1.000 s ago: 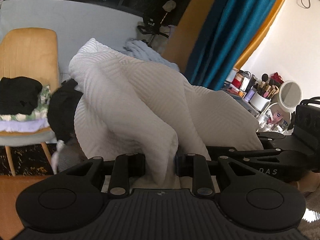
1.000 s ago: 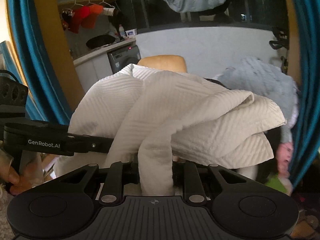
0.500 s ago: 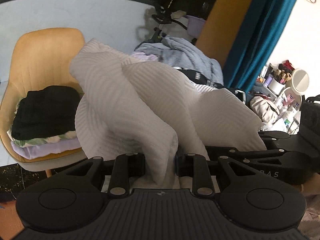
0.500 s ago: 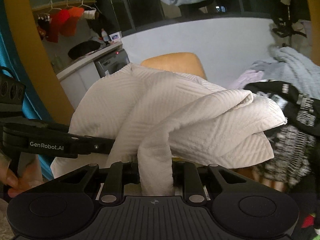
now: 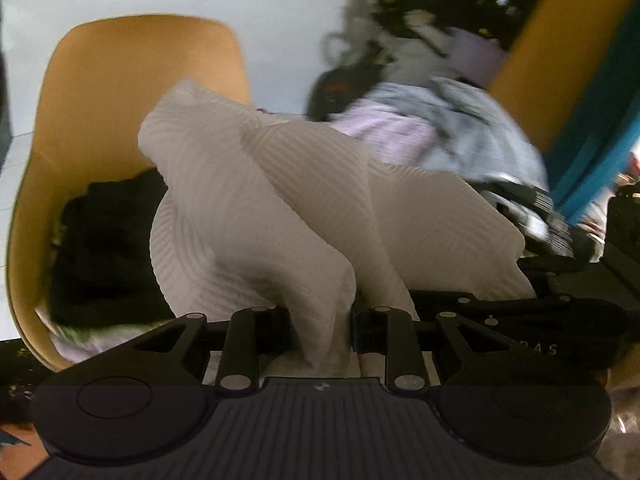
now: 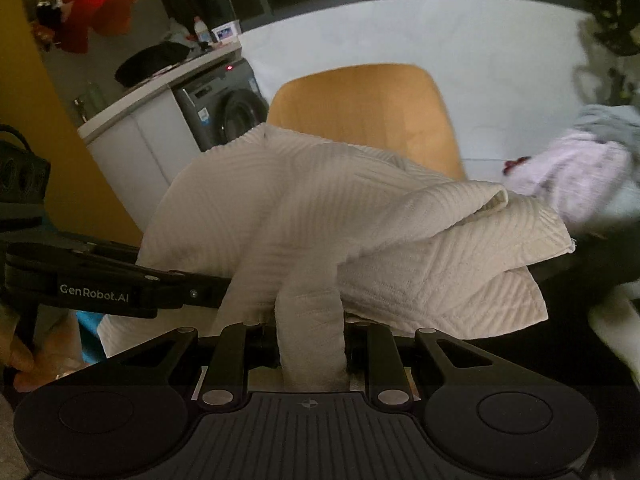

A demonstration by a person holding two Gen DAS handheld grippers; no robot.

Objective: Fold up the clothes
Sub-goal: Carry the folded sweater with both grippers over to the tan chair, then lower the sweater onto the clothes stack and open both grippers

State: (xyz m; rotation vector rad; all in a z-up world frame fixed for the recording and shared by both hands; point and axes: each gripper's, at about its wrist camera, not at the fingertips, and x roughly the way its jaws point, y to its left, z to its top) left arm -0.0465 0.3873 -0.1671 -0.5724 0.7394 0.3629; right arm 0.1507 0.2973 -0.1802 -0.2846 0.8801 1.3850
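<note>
A folded white ribbed garment (image 5: 256,200) hangs bunched between both grippers, held in the air. My left gripper (image 5: 322,332) is shut on one thick fold of it. My right gripper (image 6: 310,344) is shut on another fold of the white garment (image 6: 360,216), and the left gripper's black body (image 6: 96,284) shows at the left of the right wrist view. Behind the cloth stands a mustard chair (image 5: 132,80) with a stack of folded clothes (image 5: 104,248), black on top. The fingertips of both grippers are hidden by the cloth.
A heap of unfolded grey and lilac clothes (image 5: 452,128) lies to the right of the chair. A washing machine (image 6: 224,108) under a counter stands at the back left. Teal curtain (image 5: 592,136) and a mustard wall panel (image 5: 556,20) are at the right. A hand (image 6: 20,360) shows at the lower left.
Both grippers have swung left and toward the chair with the white garment in them; the chair and its stack now look larger and closer, and the dressing table has slid out of view.
</note>
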